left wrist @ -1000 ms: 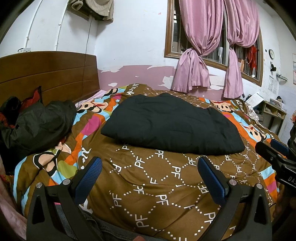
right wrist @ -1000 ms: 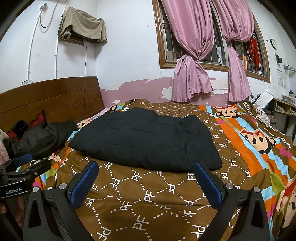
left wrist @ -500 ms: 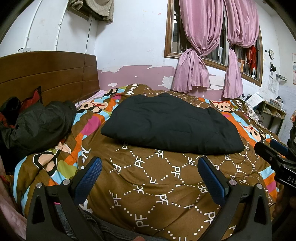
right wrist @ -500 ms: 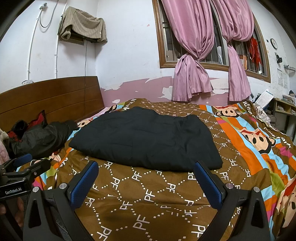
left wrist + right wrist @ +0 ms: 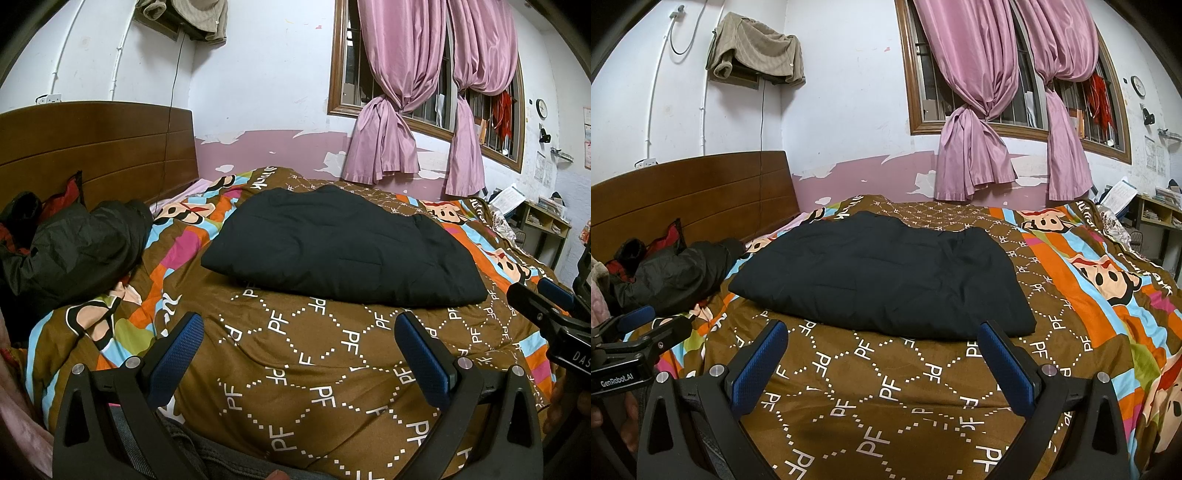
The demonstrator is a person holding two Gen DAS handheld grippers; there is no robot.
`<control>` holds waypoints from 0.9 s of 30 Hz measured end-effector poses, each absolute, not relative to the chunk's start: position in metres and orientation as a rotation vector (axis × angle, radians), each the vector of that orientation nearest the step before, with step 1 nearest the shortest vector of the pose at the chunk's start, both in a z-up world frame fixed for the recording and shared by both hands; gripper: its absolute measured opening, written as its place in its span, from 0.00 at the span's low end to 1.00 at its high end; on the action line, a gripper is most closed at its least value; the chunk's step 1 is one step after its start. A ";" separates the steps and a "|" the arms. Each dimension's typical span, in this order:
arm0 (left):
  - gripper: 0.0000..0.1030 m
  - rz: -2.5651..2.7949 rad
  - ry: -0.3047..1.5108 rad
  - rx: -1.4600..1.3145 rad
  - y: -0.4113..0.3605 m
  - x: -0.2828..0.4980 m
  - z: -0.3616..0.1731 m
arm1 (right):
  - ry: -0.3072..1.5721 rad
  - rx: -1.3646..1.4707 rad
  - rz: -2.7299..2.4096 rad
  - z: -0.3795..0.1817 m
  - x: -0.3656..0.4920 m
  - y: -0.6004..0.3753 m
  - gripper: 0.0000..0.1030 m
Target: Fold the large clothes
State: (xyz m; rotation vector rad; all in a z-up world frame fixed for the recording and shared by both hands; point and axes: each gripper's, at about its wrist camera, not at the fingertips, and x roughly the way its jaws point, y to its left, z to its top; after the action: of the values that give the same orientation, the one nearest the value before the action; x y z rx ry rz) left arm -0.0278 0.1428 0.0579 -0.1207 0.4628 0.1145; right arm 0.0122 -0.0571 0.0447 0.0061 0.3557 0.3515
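At the far left of the bed, against the wooden headboard [image 5: 701, 184], a crumpled dark jacket [image 5: 77, 251] lies in a heap with something red behind it — by the look of it unfolded, so if it belongs to the job, it is still to be done. Just right of it, in the middle of the patterned quilt [image 5: 886, 387], the large black garment [image 5: 882, 280] lies flat as a thick, roughly rectangular pad with tidy edges. I judge this piece to be folded, or nearly so; whether one more fold is meant cannot be told from here.

The left gripper [image 5: 299, 350] hangs above the near edge of the bed, its blue-padded fingers spread wide with nothing between them and well short of the black garment. The right gripper [image 5: 882, 354] sits the same way to its right — fingers released, empty, apart from the cloth. Neither touches anything.

Writing, from left to right: the body of the left gripper, seen at the edge of the right wrist view, reads "GenRobot.AI". The quilt repeats "PF" in white inside dotted diamonds, with cartoon monkey faces on its striped bands. The right gripper's body, at the edge of the left wrist view, shows "DAS", cut off by the frame. Papers on the far right wall are too small to read.
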 end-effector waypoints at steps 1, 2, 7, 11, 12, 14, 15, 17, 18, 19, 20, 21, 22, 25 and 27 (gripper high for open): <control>0.98 0.114 0.463 -0.121 0.143 -0.028 0.058 | 0.356 0.006 0.352 0.044 0.012 -0.057 1.00; 0.98 0.114 0.463 -0.121 0.143 -0.028 0.058 | 0.356 0.006 0.351 0.045 0.012 -0.057 1.00; 0.98 0.115 0.464 -0.120 0.143 -0.028 0.058 | 0.356 0.006 0.351 0.045 0.012 -0.057 1.00; 0.98 0.115 0.464 -0.120 0.143 -0.028 0.058 | 0.357 0.006 0.351 0.045 0.012 -0.057 1.00; 0.98 0.115 0.464 -0.120 0.143 -0.029 0.057 | 0.357 0.007 0.352 0.045 0.012 -0.057 1.00; 0.98 0.115 0.464 -0.120 0.143 -0.028 0.058 | 0.357 0.006 0.351 0.045 0.011 -0.057 1.00; 0.98 0.115 0.464 -0.120 0.143 -0.029 0.058 | 0.356 0.006 0.351 0.045 0.011 -0.057 1.00; 0.98 0.115 0.464 -0.120 0.143 -0.028 0.058 | 0.357 0.006 0.351 0.045 0.011 -0.056 1.00; 0.98 0.115 0.465 -0.120 0.143 -0.028 0.057 | 0.358 0.006 0.351 0.045 0.011 -0.056 1.00; 0.98 0.115 0.465 -0.120 0.143 -0.028 0.058 | 0.358 0.006 0.351 0.045 0.011 -0.056 1.00; 0.98 0.114 0.464 -0.120 0.143 -0.028 0.058 | 0.359 0.006 0.351 0.044 0.011 -0.056 1.00; 0.98 0.114 0.465 -0.120 0.143 -0.029 0.058 | 0.360 0.005 0.350 0.043 0.010 -0.056 1.00; 0.98 0.114 0.465 -0.120 0.143 -0.028 0.058 | 0.360 0.005 0.350 0.043 0.010 -0.056 1.00; 0.98 0.113 0.466 -0.121 0.142 -0.028 0.058 | 0.360 0.005 0.350 0.043 0.010 -0.056 1.00; 0.98 0.110 0.467 -0.120 0.143 -0.029 0.057 | 0.361 0.005 0.350 0.043 0.009 -0.055 1.00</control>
State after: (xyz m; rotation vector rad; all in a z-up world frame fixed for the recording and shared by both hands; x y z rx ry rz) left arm -0.0293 0.1429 0.0568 -0.1204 0.4668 0.1097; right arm 0.0092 -0.0555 0.0433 0.0047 0.3606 0.3504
